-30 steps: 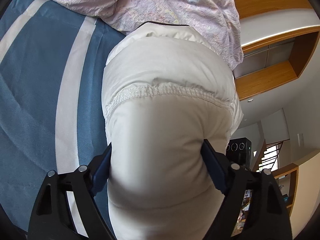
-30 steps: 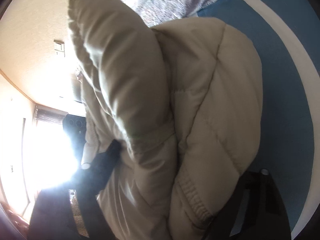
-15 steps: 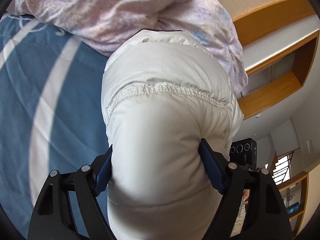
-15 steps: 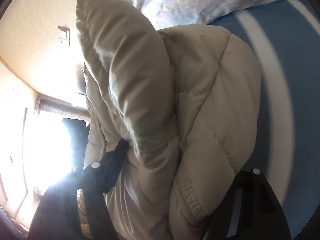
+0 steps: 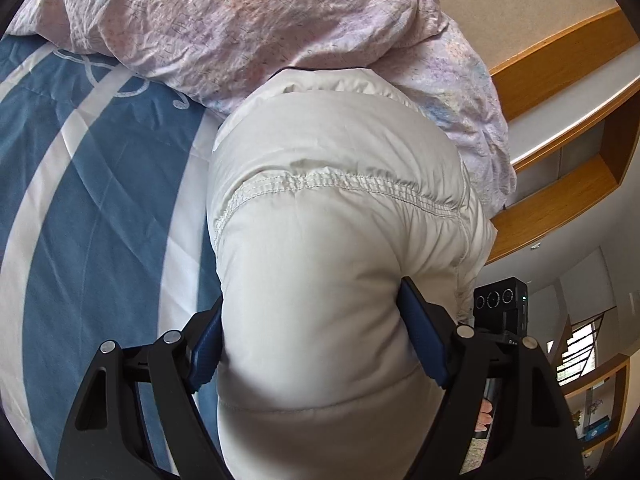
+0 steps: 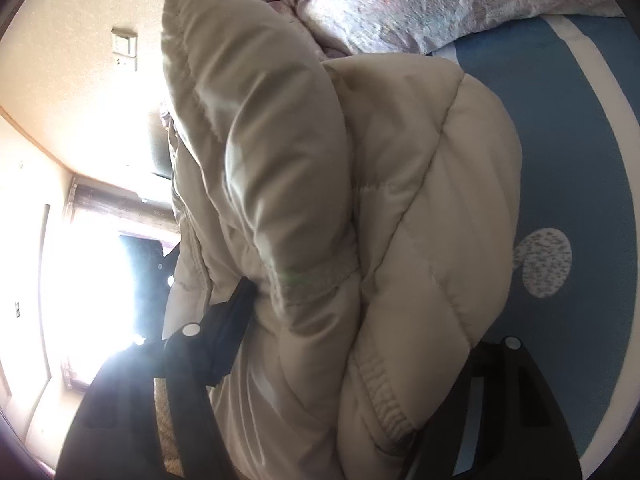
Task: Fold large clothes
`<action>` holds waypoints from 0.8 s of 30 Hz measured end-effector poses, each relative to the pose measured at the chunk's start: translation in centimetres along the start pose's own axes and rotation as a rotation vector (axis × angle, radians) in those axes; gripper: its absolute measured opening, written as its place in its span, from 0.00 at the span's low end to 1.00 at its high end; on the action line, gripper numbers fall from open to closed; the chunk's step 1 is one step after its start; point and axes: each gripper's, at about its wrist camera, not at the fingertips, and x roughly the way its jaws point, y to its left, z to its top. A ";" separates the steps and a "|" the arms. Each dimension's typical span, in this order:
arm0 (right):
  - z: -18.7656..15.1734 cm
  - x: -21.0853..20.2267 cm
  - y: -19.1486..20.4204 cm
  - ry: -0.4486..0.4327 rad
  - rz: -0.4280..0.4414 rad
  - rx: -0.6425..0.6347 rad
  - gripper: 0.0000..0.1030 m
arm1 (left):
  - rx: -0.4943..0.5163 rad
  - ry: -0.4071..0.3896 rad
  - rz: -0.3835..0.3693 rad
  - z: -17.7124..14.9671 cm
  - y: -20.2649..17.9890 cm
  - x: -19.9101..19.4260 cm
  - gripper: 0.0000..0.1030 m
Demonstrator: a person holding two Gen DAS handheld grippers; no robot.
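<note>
A cream-white puffer jacket [image 5: 320, 208] fills the middle of the left wrist view, bulging over a blue and white striped bedspread [image 5: 92, 184]. My left gripper [image 5: 312, 336] is shut on a thick fold of it, with the blue pads pressed into both sides. In the right wrist view the same jacket [image 6: 304, 184] hangs in bunched quilted folds. My right gripper [image 6: 360, 320] is shut on it; the left finger [image 6: 228, 320] digs into the fabric and the right finger is mostly hidden behind the folds.
A crumpled pink-lilac duvet [image 5: 256, 20] lies along the far side of the bed, touching the jacket; it also shows in the right wrist view [image 6: 420, 4]. Wooden shelves [image 5: 560, 152] stand at right. A bright window [image 6: 92, 280] glares at left.
Both grippers have carried the jacket toward the duvet end of the bed. More duvet and less bedspread show in both views. The grips have not changed.
</note>
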 end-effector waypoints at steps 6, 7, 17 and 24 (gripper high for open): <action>-1.2 0.0 0.6 -0.039 -0.053 -0.009 0.66 | 0.070 -0.021 0.067 0.3 -0.4 -0.1 0.78; -1.2 0.2 1.2 -0.042 -0.058 -0.010 0.65 | 0.085 -0.030 0.083 0.4 -0.6 -0.2 0.78; -1.3 -0.9 0.1 -0.102 -0.049 0.004 0.63 | 0.157 -0.108 0.165 1.0 -2.1 0.9 0.78; -1.9 -1.9 1.6 -0.134 -0.093 -0.013 0.62 | 0.167 -0.155 0.178 0.8 -3.2 1.7 0.78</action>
